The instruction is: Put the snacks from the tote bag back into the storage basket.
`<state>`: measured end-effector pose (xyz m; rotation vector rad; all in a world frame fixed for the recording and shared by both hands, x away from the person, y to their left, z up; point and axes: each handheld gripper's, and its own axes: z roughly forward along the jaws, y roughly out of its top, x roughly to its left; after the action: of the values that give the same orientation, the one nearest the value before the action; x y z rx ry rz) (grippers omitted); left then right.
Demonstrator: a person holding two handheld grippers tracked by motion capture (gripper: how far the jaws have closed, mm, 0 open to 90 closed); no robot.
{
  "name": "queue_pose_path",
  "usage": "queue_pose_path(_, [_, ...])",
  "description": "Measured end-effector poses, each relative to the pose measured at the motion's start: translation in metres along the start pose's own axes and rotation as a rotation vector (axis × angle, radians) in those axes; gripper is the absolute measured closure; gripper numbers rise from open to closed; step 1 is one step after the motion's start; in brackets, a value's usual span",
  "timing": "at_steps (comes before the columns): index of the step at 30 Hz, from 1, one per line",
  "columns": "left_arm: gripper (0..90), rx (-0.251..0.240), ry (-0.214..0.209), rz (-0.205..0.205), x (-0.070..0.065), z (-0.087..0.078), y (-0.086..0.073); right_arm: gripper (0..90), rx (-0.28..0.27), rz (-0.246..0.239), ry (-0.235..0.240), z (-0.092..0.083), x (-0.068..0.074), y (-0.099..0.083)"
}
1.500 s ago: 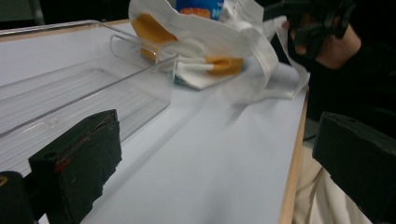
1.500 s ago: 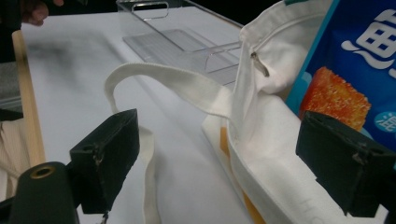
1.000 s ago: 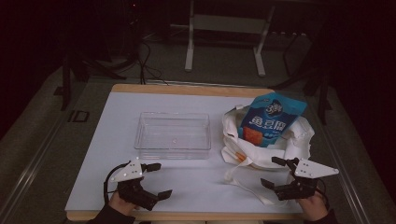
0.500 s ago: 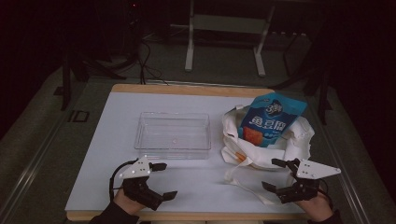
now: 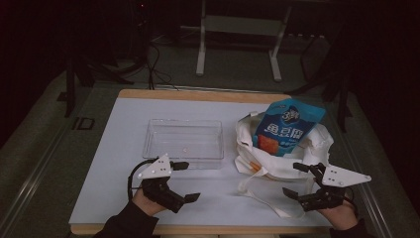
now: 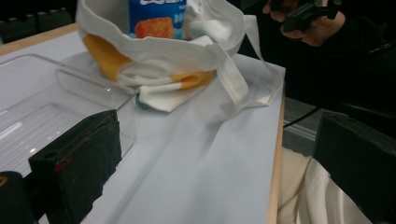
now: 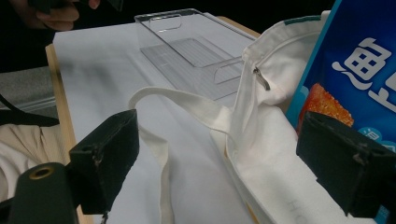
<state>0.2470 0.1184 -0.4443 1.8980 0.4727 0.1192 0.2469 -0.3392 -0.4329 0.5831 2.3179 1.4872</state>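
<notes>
A clear tray (image 5: 184, 143) sits on the white table (image 5: 124, 129).

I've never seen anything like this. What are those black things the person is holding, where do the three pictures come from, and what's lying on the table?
They are hand-held grippers, one per hand: the left gripper and the right gripper, each with two black fingers. Both are open and hold nothing. One picture looks down from above the table; the other two come from a camera riding on each gripper. On the table lie a clear plastic tray and a white cloth bag with a blue snack packet sticking out of it. The bag's strap lies between the right gripper's fingers.
</notes>
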Motion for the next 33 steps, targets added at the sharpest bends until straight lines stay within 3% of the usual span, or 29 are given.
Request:
queue_pose_path(14, [1.8,-0.011,-0.015,0.035,0.012,0.028,0.029,12.8,-0.029,0.005,-0.021,-0.011,-0.015,0.013])
queue_pose_path(21, [1.8,-0.011,-0.027,0.051,0.016,0.046,0.042,13.5,-0.030,-0.024,-0.061,-0.014,-0.021,0.021])
queue_pose_path(26, [1.8,-0.011,-0.045,0.060,0.019,0.059,0.056,13.1,-0.057,-0.025,-0.085,-0.021,-0.027,0.027])
queue_pose_path(33, [1.8,-0.002,-0.053,0.088,0.023,0.078,0.074,13.7,-0.048,-0.027,-0.115,-0.025,-0.037,0.030])
